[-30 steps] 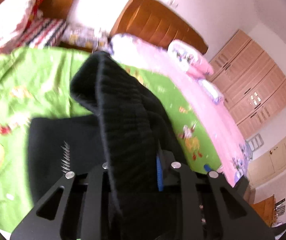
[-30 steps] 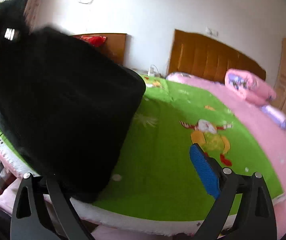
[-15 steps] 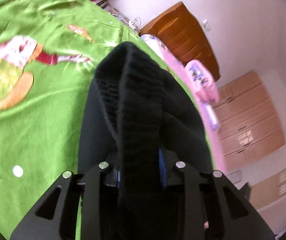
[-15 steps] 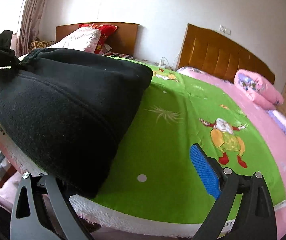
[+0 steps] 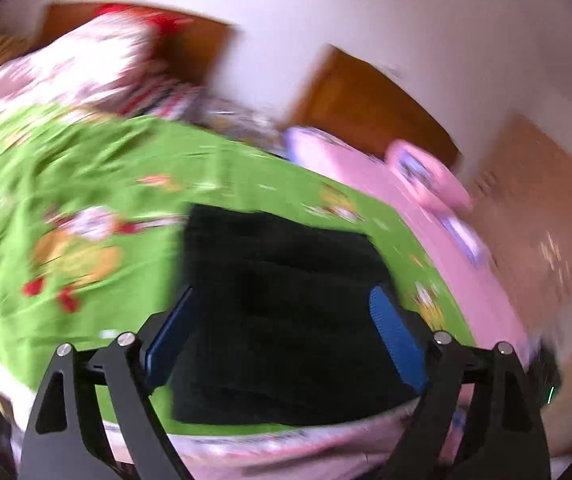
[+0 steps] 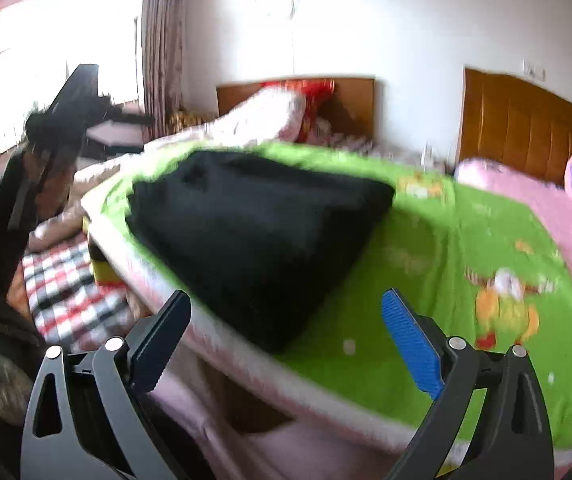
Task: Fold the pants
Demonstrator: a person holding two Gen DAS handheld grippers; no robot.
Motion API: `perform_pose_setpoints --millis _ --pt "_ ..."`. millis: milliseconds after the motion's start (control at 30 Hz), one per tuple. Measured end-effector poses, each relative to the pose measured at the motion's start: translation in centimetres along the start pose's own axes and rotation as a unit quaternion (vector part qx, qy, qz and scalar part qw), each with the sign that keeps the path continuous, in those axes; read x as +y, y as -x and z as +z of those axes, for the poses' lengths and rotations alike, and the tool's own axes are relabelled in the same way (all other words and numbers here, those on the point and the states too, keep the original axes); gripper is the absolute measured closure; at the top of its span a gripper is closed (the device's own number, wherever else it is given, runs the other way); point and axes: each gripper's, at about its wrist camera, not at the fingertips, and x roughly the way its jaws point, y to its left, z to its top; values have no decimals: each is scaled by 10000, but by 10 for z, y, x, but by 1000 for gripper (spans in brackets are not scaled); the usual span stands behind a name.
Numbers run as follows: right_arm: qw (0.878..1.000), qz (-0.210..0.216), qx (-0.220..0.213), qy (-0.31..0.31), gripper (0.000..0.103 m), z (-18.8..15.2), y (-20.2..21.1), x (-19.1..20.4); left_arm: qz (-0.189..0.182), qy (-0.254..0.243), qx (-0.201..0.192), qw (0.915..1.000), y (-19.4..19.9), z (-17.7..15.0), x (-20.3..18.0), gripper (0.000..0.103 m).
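The black pants (image 5: 286,304) lie folded in a flat block on the green cartoon blanket (image 5: 97,184), near the bed's front edge. They also show in the right wrist view (image 6: 253,236). My left gripper (image 5: 281,320) is open and empty, held just above and in front of the pants, its blue pads wide apart. My right gripper (image 6: 286,320) is open and empty, off the bed's corner, apart from the pants. The left gripper shows at the far left of the right wrist view (image 6: 77,108), raised. Both views are blurred by motion.
A pink quilt (image 6: 546,208) covers the bed to the right, with a pink pillow (image 5: 426,172) by the wooden headboard (image 6: 526,128). A second bed with a plaid sheet (image 6: 65,280) and floral pillow (image 6: 261,120) lies left. Wardrobes (image 5: 546,216) stand at the right.
My left gripper has let go of the pants and opened; the fold now lies flat on the blanket. Both grippers have pulled back from the pants.
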Motion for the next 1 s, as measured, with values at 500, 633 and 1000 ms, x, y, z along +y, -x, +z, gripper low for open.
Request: perform_pose_setpoints --millis 500,633,1000 --pt "9909 -489 1243 -144 6 -35 -71 -7 454 -1001 493 9927 -77 -53 -26 8" --pt "9966 -107 732 -349 6 -13 -38 -11 537 -1041 469 9920 -73 -56 -29 7" --pt "9804 1732 936 -42 5 89 -109 -43 292 -787 809 9932 -84 21 -32 2"
